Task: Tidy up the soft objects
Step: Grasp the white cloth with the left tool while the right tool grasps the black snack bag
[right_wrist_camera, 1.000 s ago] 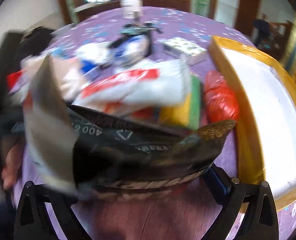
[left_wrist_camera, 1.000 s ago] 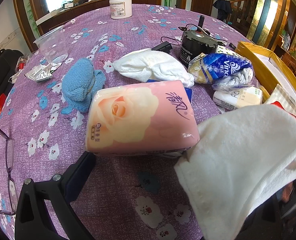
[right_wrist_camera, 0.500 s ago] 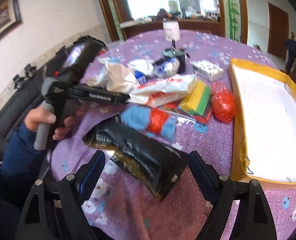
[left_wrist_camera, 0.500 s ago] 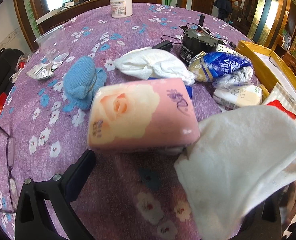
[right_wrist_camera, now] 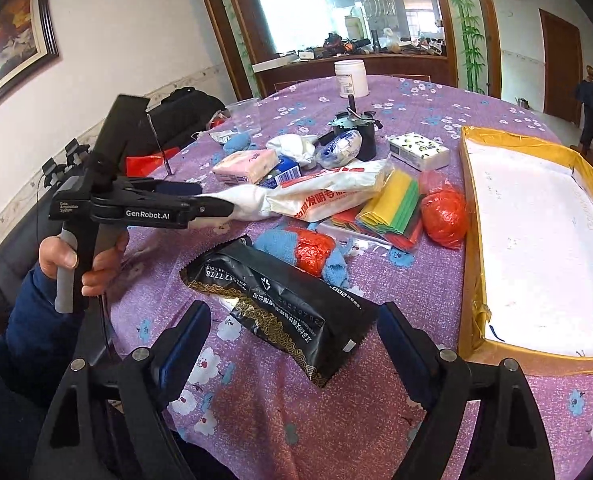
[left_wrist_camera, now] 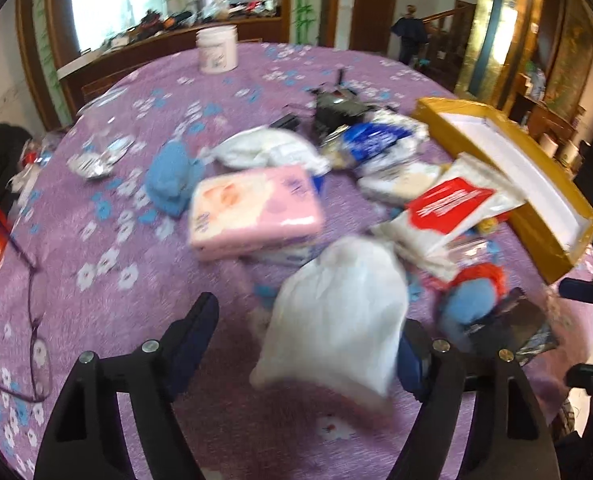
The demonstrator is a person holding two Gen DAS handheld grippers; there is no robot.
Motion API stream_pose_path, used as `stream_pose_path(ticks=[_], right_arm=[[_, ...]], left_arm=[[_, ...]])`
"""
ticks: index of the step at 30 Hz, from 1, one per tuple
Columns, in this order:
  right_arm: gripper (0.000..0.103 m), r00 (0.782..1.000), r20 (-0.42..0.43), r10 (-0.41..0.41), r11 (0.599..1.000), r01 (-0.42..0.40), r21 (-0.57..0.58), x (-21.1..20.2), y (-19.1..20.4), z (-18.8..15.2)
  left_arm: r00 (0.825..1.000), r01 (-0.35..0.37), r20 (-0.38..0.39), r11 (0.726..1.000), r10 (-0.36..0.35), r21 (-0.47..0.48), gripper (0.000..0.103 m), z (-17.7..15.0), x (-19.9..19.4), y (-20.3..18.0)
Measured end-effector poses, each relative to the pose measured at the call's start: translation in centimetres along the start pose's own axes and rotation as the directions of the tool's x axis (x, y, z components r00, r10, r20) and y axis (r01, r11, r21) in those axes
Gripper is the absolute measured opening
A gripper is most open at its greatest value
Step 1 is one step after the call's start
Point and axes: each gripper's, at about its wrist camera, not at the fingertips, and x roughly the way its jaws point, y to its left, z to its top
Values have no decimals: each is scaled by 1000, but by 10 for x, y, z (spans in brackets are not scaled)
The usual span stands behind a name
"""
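Pouch [right_wrist_camera: 284, 308] lies left of box [right_wrist_camera: 470, 240] (on table [right_wrist_camera: 416, 420]).

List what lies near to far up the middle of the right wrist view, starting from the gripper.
Right gripper → black foil pouch → blue cloth with the red bundle → white printed bag → black motor → white jar.

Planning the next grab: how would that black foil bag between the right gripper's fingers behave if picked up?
The black bag looks plump and creased, so it would probably give under the pads. Its glossy foil may be slippery. It lies flat on the table, so it is unlikely to roll.
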Motion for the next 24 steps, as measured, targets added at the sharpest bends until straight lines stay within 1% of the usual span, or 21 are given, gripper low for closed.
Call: stream_pose_path(ticks=[3, 4, 5, 6, 8, 9, 10, 11, 13, 16, 18, 21, 23, 24], right_arm=[[89, 1000, 6, 4, 1000, -4, 4, -2, -1, 0], [89, 1000, 7, 6, 1000, -6, 3, -2, -1, 0], [89, 1000, 8, 8, 1000, -8, 1, -3, -1, -1], [89, 1000, 8, 9, 1000, -9, -3, -4, -1, -1], [89, 1000, 9, 13, 1000, -13, -8, -4, -1, -1], [89, 1000, 6, 15, 1000, -15, -7, -3, -1, -1], [89, 1000, 1, 16, 1000, -16, -8, -2, -1, -1], [89, 1000, -5, 15, 1000, -15, -12, -1, 0, 0], [88, 1000, -13, 7, 1000, -7, -30, 1, 2, 1], [84, 999, -36, 10, 996, -13, -84, 6, 6, 9], [83, 998, -62, 12, 992, -20, -121, 13, 7, 15], [80, 992, -122, 12, 980, -35, -195, 30, 9, 24], [80, 985, -173, 27, 971, -67, -228, 42, 8, 28], [80, 981, -195, 22, 968, -69, -242, 49, 7, 31]], left_arm=[[1000, -11, -9, 999, 12, 30, 78, 7, 11, -13], [1000, -16, -17, 999, 17, 36, 67, 9, 15, -16], [999, -27, -41, 999, 29, 36, 48, 11, 22, -18], [997, -22, -68, 999, 24, 27, 43, 12, 30, -19], [996, 1, -90, 1000, 1, 20, 41, 11, 39, -21], [997, -13, -79, 1000, 15, 27, 41, 12, 41, -23], [997, -25, -73, 999, 27, 30, 38, 13, 42, -26], [997, -27, -68, 999, 29, 28, 25, 14, 43, -27], [998, -27, -58, 1000, 28, 16, 17, 15, 42, -27], [999, -18, -45, 1000, 18, 4, 15, 11, 37, -27], [999, -6, -35, 1000, 6, 1, 15, 9, 32, -26], [1000, 4, -21, 1000, -4, -4, 15, 8, 25, -24], [1000, 8, -17, 1000, -8, -5, 15, 7, 22, -22], [1000, 9, -17, 1000, -9, -6, 15, 6, 21, -22]])
